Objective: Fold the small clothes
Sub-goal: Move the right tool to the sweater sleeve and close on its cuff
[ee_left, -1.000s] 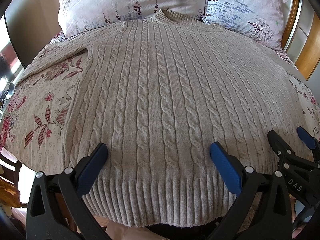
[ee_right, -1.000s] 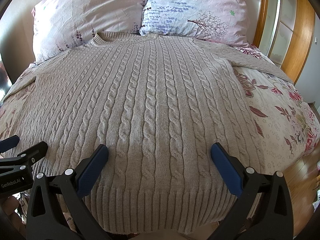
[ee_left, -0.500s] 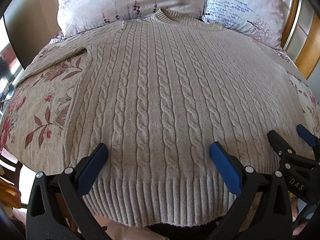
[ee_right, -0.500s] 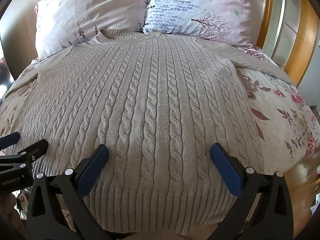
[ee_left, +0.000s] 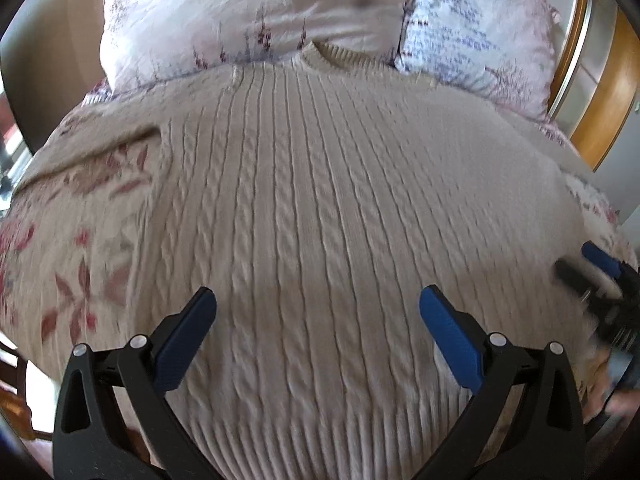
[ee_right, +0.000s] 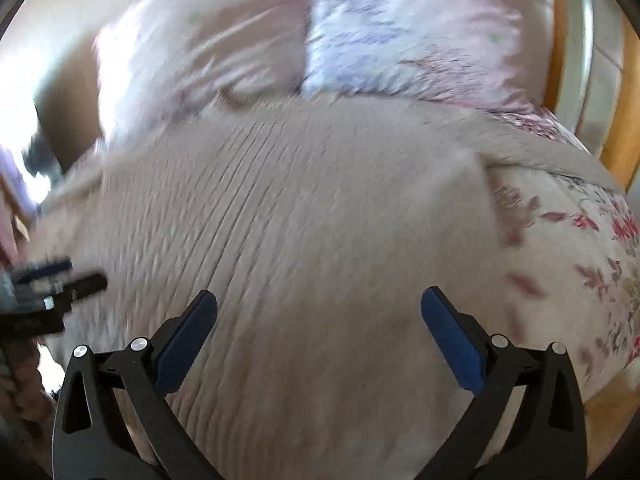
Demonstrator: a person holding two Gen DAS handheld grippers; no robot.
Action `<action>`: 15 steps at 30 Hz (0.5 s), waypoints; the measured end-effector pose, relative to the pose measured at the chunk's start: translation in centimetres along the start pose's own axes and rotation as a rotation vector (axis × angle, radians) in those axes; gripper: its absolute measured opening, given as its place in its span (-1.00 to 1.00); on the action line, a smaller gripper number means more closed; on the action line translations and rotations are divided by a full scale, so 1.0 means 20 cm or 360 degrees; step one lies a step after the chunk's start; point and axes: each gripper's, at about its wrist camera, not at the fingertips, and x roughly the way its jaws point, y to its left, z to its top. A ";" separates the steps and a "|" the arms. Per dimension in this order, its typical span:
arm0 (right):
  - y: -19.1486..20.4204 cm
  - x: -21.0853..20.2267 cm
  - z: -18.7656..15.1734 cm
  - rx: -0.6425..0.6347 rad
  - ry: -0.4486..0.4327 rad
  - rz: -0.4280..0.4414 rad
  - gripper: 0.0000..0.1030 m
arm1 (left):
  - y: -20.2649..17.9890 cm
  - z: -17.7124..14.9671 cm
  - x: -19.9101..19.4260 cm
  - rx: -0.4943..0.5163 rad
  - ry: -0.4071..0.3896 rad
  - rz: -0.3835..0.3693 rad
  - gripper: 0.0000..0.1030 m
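Observation:
A beige cable-knit sweater point(ee_left: 312, 200) lies flat, front up, on a floral bed, its collar point(ee_left: 340, 54) toward the pillows. It also fills the right wrist view point(ee_right: 320, 220), which is blurred. My left gripper point(ee_left: 316, 312) is open and empty, low over the ribbed hem. My right gripper point(ee_right: 318, 312) is open and empty over the sweater's lower part. The right gripper shows at the right edge of the left wrist view point(ee_left: 596, 276). The left gripper shows at the left edge of the right wrist view point(ee_right: 56, 280).
Two floral pillows point(ee_left: 260, 12) point(ee_left: 472, 36) lie at the bed's head against a wooden headboard point(ee_left: 600, 92). The floral bedspread point(ee_left: 80, 220) shows on both sides of the sweater point(ee_right: 580, 240). The wooden floor point(ee_right: 604, 408) lies beyond the bed's right edge.
Both grippers have moved forward and lower over the sweater, toward the collar. The views are now motion-blurred. Both stay open and empty.

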 end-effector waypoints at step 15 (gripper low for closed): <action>-1.30 0.23 0.48 0.1330 0.0035 -0.0086 0.16 | 0.18 0.47 0.10 -0.0031 -0.0133 -0.0133 0.97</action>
